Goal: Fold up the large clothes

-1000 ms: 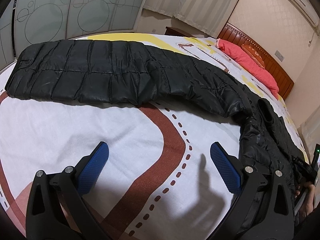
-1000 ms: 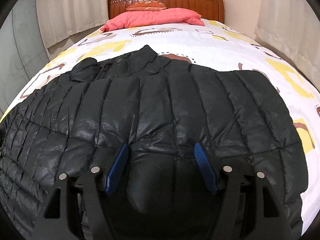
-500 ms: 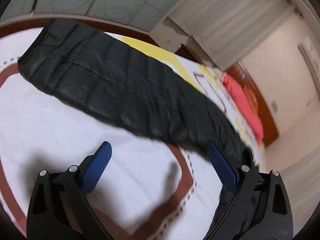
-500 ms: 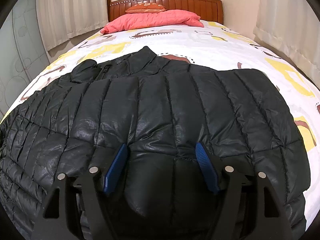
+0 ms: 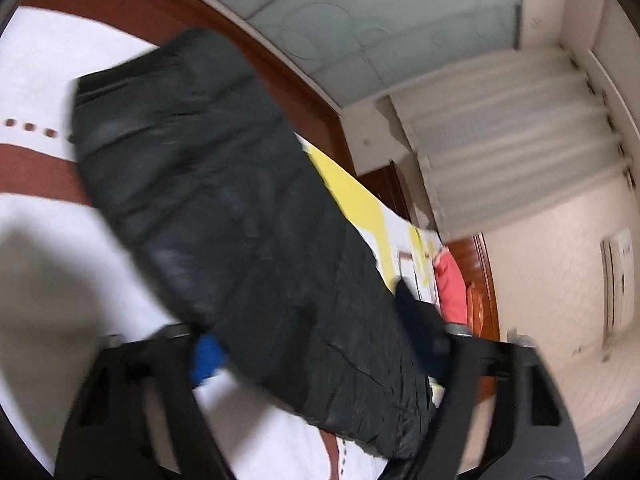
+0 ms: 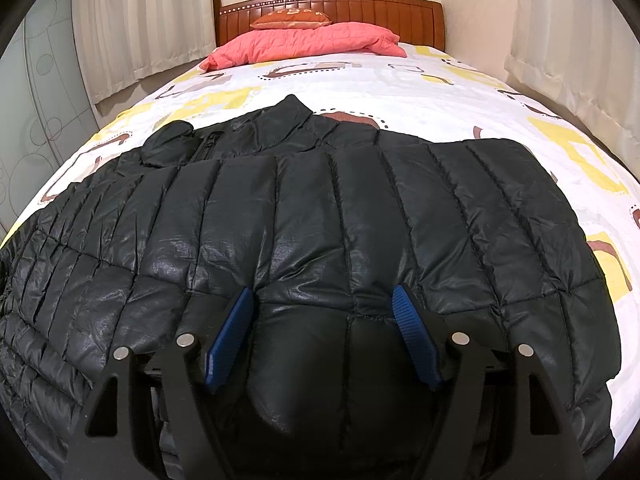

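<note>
Nearest in the right wrist view, the right gripper point(image 6: 322, 340) sits low over the hem end of a black quilted jacket point(image 6: 304, 216). Its blue-padded fingers point(image 6: 228, 340) stand fairly wide, with a puffed panel of the fabric bulging up between them; whether the pads press on it I cannot tell. The jacket lies spread flat across the foot half of the bed point(image 6: 420, 92), its collar toward the headboard point(image 6: 328, 10). Beyond it the patterned white, yellow and brown sheet is bare up to a pink pillow point(image 6: 304, 42), with a small orange cushion point(image 6: 292, 20) behind that.

The left wrist view is tilted and blurred. The left gripper point(image 5: 316, 356) has just been closing, and the jacket's long black sleeve point(image 5: 224, 208) now runs between its fingers point(image 5: 206, 354), which stand at a middling width. The blur hides whether they pinch it. The sleeve stretches away over the sheet toward the bed's wooden edge, a frosted wardrobe door point(image 5: 380, 20) and curtains point(image 5: 520, 140) beyond.
</note>
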`<state>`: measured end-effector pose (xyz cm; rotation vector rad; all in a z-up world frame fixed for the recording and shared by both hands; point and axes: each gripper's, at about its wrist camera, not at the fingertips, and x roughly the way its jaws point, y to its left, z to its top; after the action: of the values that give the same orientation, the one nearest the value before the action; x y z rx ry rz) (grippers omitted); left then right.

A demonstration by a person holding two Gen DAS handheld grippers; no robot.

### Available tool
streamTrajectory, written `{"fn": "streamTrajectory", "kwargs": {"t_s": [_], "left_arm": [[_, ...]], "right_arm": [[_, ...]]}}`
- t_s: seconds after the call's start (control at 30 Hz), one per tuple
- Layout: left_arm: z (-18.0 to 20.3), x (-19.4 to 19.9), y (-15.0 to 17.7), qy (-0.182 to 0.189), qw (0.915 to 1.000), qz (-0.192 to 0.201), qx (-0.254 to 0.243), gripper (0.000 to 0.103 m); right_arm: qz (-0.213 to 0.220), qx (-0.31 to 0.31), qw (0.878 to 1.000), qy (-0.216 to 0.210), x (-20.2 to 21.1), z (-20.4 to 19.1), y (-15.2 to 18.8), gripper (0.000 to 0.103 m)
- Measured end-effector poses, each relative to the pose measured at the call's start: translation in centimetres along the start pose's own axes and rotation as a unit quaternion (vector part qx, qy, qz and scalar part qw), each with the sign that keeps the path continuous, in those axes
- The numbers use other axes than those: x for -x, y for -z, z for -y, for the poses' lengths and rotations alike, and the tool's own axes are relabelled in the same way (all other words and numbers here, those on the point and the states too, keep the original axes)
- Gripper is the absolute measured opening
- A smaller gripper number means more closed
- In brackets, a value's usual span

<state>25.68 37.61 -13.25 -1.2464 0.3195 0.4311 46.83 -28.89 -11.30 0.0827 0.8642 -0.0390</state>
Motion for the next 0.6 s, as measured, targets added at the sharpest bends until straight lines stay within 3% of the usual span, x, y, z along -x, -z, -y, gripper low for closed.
{"fn": "streamTrajectory", "kwargs": {"t_s": [0.03, 0.07, 0.1, 0.2, 0.3, 0.37, 0.47, 0.6], "left_arm": [[-0.6, -0.2, -0.3, -0.006, 0.9999, 0.002, 0.009, 0.035], [-1.1, -0.4, -0.6, -0.015, 0.9998, -0.001, 0.015, 0.028], [-1.6, -0.7, -0.9, -0.017, 0.9996, -0.005, 0.02, 0.012], [-1.1, -0.8, -1.5, -0.024, 0.9997, -0.006, 0.005, 0.007], [2.3, -0.4, -1.2, -0.056, 0.9955, 0.016, -0.074, 0.006], [5.9, 0.1, -0.1, -0.063, 0.9859, 0.039, -0.15, 0.006], [11.3, 0.7, 2.7, -0.044, 0.9674, 0.048, -0.245, 0.006], [18.1, 0.5, 8.7, -0.01, 0.9317, 0.028, -0.362, 0.006]], "right_arm": [[0.001, 0.0, 1.0, 0.0, 0.0, 0.1, 0.0, 0.072], [0.0, 0.0, 1.0, 0.0, 0.0, 0.0, 0.0, 0.072], [0.0, 0.0, 1.0, 0.0, 0.0, 0.0, 0.0, 0.072], [0.001, 0.0, 1.0, 0.0, 0.0, 0.0, 0.0, 0.072], [0.001, 0.001, 1.0, 0.002, 0.0, 0.1, 0.0, 0.072], [0.001, 0.001, 1.0, 0.002, -0.1, 0.2, 0.0, 0.072], [0.002, 0.0, 1.0, 0.001, -0.1, 0.2, 0.0, 0.072], [0.002, 0.0, 1.0, 0.001, -0.1, 0.1, 0.1, 0.072]]}}
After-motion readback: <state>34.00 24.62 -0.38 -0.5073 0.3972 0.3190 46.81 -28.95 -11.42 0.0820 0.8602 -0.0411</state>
